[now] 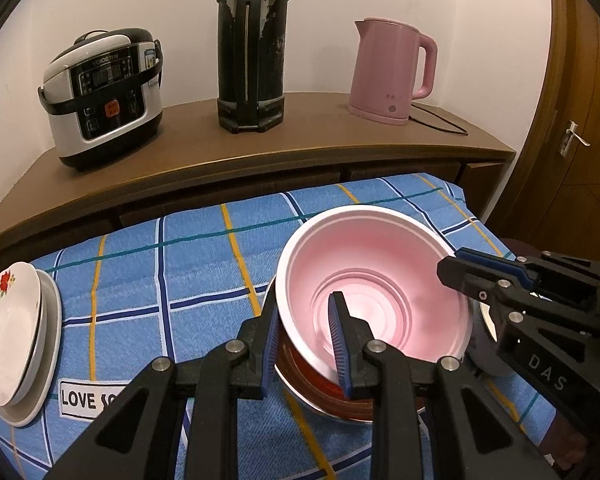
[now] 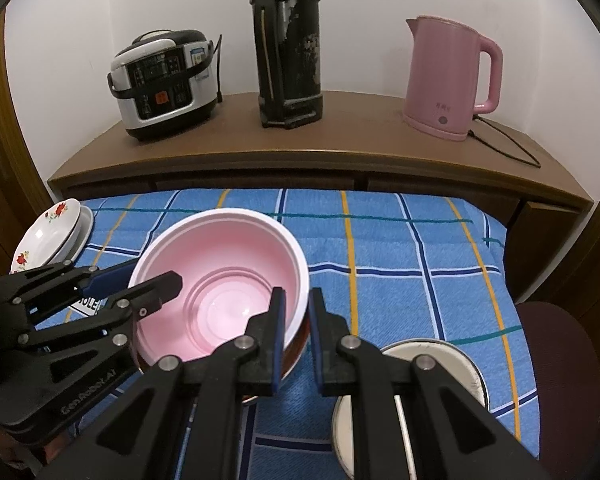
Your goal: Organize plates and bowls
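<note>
A pink bowl with a white rim point(image 1: 380, 280) point(image 2: 228, 264) sits nested in a red-brown bowl point(image 1: 312, 376) point(image 2: 296, 354) on the blue checked cloth. My left gripper point(image 1: 304, 340) point(image 2: 140, 280) straddles the pink bowl's near-left rim, one finger inside and one outside, jaws apart. My right gripper point(image 2: 298, 340) point(image 1: 460, 268) straddles the bowl's right rim the same way, jaws apart. A flowered white plate point(image 1: 8, 336) point(image 2: 46, 236) lies stacked on a plain white plate point(image 1: 50, 356) at the left. A white enamel bowl point(image 2: 440, 364) sits at the right.
A brown sideboard point(image 1: 260, 144) behind the table carries a rice cooker point(image 1: 104, 96), a black thermos point(image 1: 252, 44) and a pink kettle point(image 1: 392, 72). A wooden door point(image 1: 572, 120) stands at the right. A dark red chair point(image 2: 560, 360) is by the table's right edge.
</note>
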Demonstrator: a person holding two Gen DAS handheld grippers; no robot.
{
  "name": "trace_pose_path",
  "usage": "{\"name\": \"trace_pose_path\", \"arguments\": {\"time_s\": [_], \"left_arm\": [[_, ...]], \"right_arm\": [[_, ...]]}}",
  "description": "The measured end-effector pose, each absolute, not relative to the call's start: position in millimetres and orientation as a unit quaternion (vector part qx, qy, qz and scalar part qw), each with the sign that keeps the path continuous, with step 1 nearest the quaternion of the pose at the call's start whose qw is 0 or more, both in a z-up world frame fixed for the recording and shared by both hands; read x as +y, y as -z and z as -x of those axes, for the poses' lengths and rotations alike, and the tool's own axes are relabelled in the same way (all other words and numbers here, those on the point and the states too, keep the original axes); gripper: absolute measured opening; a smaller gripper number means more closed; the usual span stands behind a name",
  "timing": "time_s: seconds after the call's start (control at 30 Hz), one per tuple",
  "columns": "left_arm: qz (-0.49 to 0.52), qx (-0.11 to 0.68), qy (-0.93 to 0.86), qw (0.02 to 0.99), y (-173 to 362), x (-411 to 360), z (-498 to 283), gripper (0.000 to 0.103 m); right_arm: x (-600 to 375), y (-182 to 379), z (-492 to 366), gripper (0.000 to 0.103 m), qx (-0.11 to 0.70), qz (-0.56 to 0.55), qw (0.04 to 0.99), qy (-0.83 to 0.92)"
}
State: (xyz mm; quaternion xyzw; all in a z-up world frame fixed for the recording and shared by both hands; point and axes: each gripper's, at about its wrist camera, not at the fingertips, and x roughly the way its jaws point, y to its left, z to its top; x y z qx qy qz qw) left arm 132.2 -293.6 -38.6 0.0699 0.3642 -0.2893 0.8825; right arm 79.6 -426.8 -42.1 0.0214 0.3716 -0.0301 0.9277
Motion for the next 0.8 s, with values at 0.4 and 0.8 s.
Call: {"name": "trace_pose_path", "arguments": {"time_s": [0.4, 0.8], "left_arm": [[-0.072, 0.368, 0.288, 0.881, 40.4, -294.4, -133.6, 0.026], [-0.072, 0.373, 0.291, 0.878, 44.5, -296.5, -136.7, 0.026]], "right_arm": [[-428.1, 47.3, -80.4, 0.012, 0.375, -0.022, 0.926, 0.029], [-430.2, 52.1, -82.0, 0.012, 0.379, -0.025, 0.925, 0.03]]}}
